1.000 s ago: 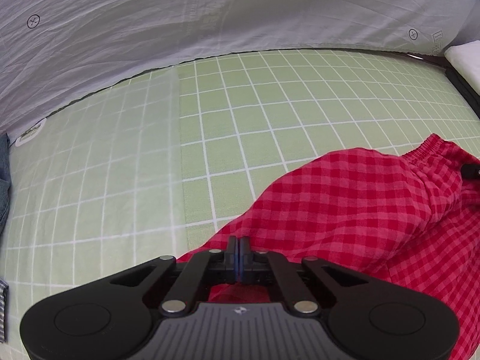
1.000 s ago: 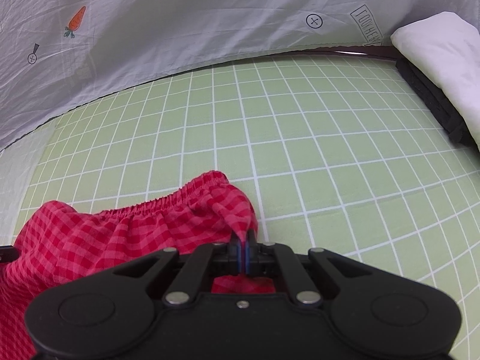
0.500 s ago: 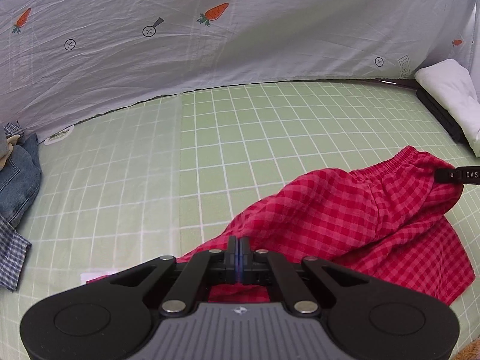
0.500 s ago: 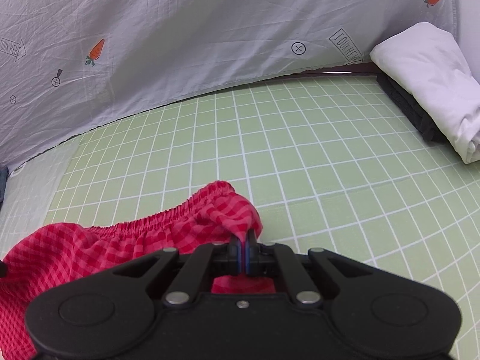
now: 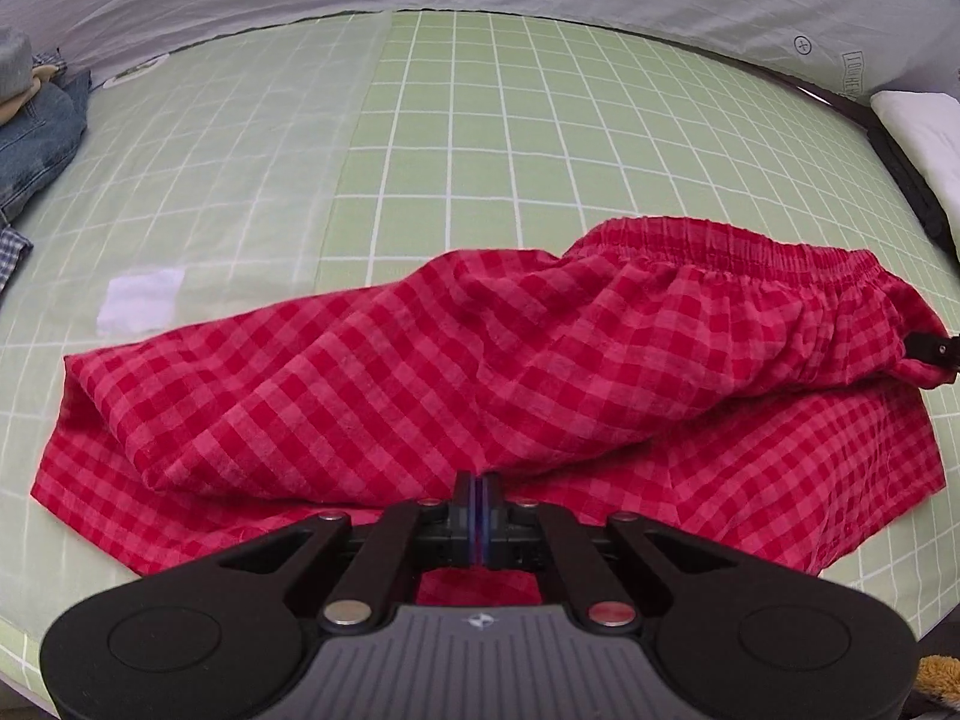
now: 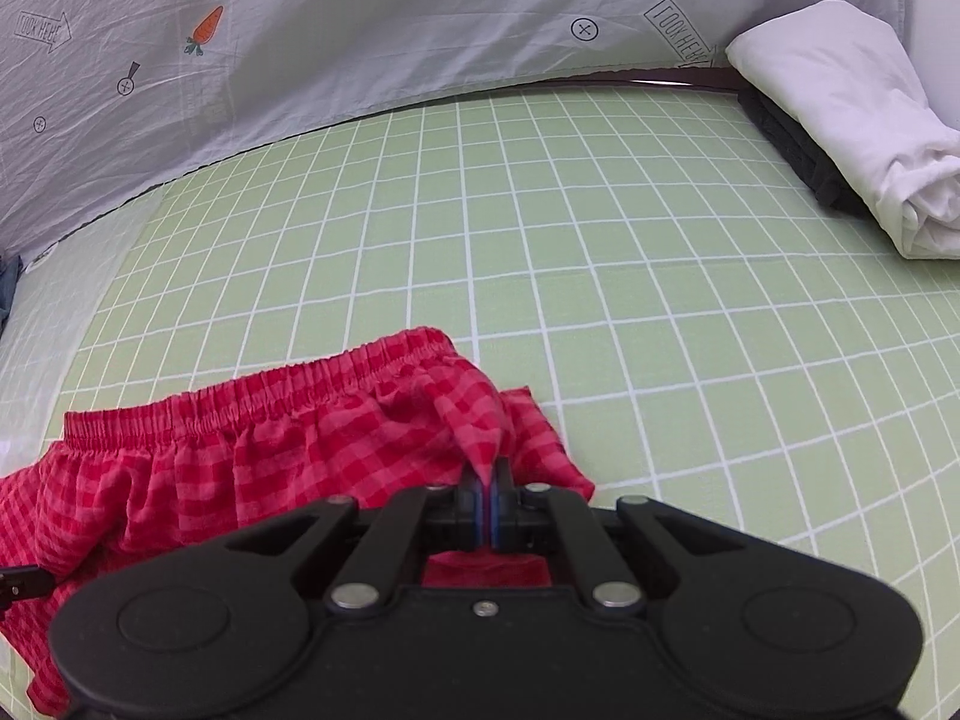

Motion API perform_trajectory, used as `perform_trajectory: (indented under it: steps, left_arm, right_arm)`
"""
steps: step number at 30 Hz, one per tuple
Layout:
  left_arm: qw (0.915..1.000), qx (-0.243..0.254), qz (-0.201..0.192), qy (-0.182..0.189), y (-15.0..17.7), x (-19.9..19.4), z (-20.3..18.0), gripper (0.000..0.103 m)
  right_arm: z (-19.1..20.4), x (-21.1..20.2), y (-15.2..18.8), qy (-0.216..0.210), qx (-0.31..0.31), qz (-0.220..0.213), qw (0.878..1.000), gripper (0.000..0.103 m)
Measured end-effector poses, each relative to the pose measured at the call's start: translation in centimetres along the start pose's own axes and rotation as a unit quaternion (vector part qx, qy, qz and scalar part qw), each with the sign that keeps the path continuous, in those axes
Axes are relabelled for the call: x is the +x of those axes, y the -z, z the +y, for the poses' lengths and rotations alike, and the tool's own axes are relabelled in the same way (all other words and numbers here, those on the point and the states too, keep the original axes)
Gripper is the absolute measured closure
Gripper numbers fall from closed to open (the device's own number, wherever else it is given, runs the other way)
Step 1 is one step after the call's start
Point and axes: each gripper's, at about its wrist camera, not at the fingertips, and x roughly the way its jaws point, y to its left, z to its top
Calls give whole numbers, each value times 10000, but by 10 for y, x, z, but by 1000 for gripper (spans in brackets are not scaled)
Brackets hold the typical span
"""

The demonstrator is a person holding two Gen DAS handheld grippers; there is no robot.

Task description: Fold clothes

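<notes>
Nearby, denim pile point(image 5: 36, 132) far left, white roll point(image 6: 852, 120) far right; both tongs point(image 5: 476, 495) point(image 6: 487, 501) clamped tight on red gingham shorts point(image 5: 480, 360).

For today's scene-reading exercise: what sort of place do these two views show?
Probably a staged clothes-folding work surface rather than a lived-in room: a green grid mat, a printed grey sheet hung behind it, and red checked shorts being folded.

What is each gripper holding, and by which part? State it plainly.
Both hold the red checked shorts. The left gripper pinches a fabric edge away from the waistband; the right gripper pinches a bunch of cloth near the elastic waistband.
</notes>
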Motion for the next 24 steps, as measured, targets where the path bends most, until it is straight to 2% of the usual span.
perform_trajectory:
  steps: [4, 6, 12, 18, 21, 24]
  left_arm:
    - [9998, 25, -167, 61, -5, -14, 5, 97]
    - [9996, 38, -251, 92, -8, -21, 7, 89]
    - [9969, 5, -778, 142, -31, -50, 13, 85]
    - [9978, 136, -639, -81, -48, -35, 11, 73]
    - [9982, 204, -563, 8, -55, -23, 11, 61]
    - [9977, 351, -561, 138, -62, -15, 6, 58]
  right_arm:
    - [0, -3, 3, -9, -4, 24, 10000, 100]
    - [1, -2, 1, 0, 6, 29, 10000, 100]
    - [4, 0, -5, -4, 12, -22, 10000, 100]
    - [1, 4, -9, 33, 61, -37, 10000, 100]
    - [0, 3, -10, 88, 84, -31, 9999, 98]
    - [-1, 3, -10, 150, 131, 0, 9998, 95]
